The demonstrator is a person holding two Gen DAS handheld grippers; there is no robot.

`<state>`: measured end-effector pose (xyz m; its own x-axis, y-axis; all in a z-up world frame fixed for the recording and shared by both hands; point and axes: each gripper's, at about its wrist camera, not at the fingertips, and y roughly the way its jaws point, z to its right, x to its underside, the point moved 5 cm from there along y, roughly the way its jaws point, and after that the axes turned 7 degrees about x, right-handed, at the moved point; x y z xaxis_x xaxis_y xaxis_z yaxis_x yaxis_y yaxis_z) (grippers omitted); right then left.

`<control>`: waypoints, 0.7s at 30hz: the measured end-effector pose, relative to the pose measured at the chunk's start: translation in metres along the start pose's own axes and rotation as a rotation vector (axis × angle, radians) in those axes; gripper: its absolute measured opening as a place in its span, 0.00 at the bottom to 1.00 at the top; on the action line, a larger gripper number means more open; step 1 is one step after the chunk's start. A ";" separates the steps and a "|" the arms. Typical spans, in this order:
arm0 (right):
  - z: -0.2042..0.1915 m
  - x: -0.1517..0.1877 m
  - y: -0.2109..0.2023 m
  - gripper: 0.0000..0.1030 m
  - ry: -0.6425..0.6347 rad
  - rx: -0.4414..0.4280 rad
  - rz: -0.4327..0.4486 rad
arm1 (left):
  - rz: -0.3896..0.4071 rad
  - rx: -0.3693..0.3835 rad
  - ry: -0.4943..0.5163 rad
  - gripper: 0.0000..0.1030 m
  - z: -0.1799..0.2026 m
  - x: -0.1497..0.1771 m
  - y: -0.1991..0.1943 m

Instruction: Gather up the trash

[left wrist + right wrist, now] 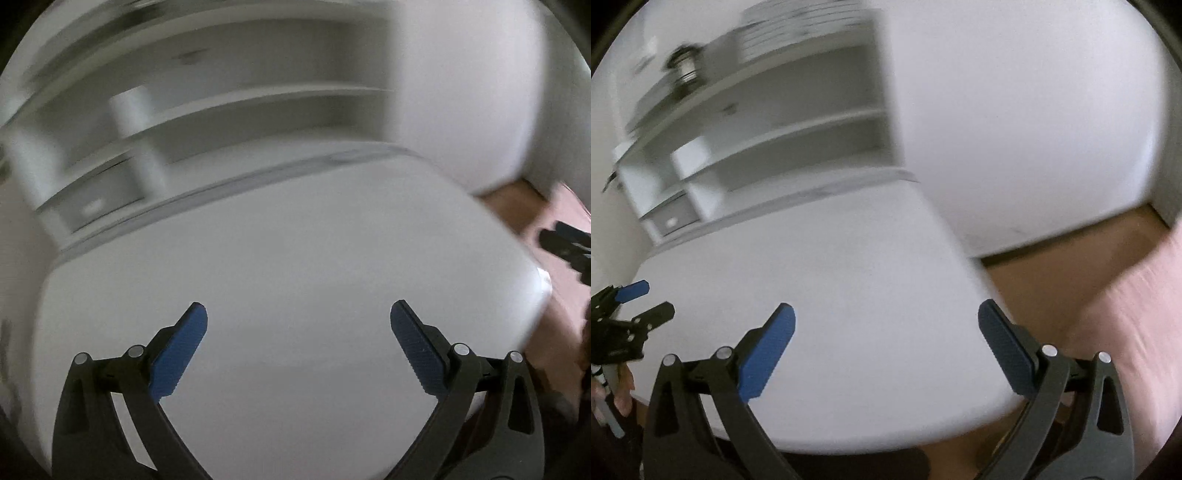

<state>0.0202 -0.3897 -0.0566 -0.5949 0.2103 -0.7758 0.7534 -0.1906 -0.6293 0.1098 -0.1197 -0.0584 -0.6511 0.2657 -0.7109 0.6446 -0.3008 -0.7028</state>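
Neither view shows any trash. The table (295,258) is a bare white top, and both pairs of tongs hover above its near part with nothing between their fingers. So the step in hand looks like searching, or travelling toward wherever the trash lies; no pickup has begun.

The left tongs (298,334) stand wide open, blue pads spread well apart and gripping nothing. The right tongs (886,334) are spread just as wide and equally empty, hanging over the table's near right corner, with the right finger out past the table's right edge over the brown floor (1052,266). In the right wrist view the left tongs (642,301) appear at the far left, near the table's left edge, also open.

Behind the table's far edge stands a white shelf unit (783,122) against a white wall (1034,110); a small white block (690,155) sits on one shelf, but motion blur makes it impossible to say what it is or whether it counts as trash. A pale pink cloth surface (1126,314) lies off to the right of the table, too blurred to identify.

Since the trash is out of sight, I cannot place it relative to either pair of tongs. The next move likely calls for steadying the cameras, scanning beyond the table, perhaps the floor or shelves, and keeping the tongs open until something is found.
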 end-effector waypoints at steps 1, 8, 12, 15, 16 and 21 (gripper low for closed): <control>-0.017 -0.004 0.001 0.93 -0.028 -0.024 0.009 | 0.006 -0.034 -0.047 0.94 -0.026 0.006 -0.008; -0.102 -0.019 -0.006 0.93 -0.143 -0.122 0.076 | 0.052 -0.157 -0.239 0.94 -0.117 0.041 -0.057; -0.127 -0.014 -0.016 0.93 -0.237 -0.111 0.104 | 0.070 -0.209 -0.248 0.94 -0.126 0.051 -0.077; -0.138 -0.009 -0.018 0.93 -0.252 -0.129 0.098 | 0.078 -0.215 -0.245 0.94 -0.126 0.064 -0.090; -0.141 -0.008 -0.021 0.93 -0.257 -0.130 0.101 | 0.076 -0.222 -0.237 0.94 -0.125 0.066 -0.091; -0.149 -0.004 -0.037 0.93 -0.255 -0.150 0.118 | 0.098 -0.236 -0.213 0.94 -0.122 0.075 -0.103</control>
<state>0.0364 -0.2404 -0.0239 -0.5379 -0.0559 -0.8412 0.8429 -0.0520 -0.5355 0.0434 0.0429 -0.0428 -0.6347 0.0410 -0.7717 0.7670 -0.0882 -0.6356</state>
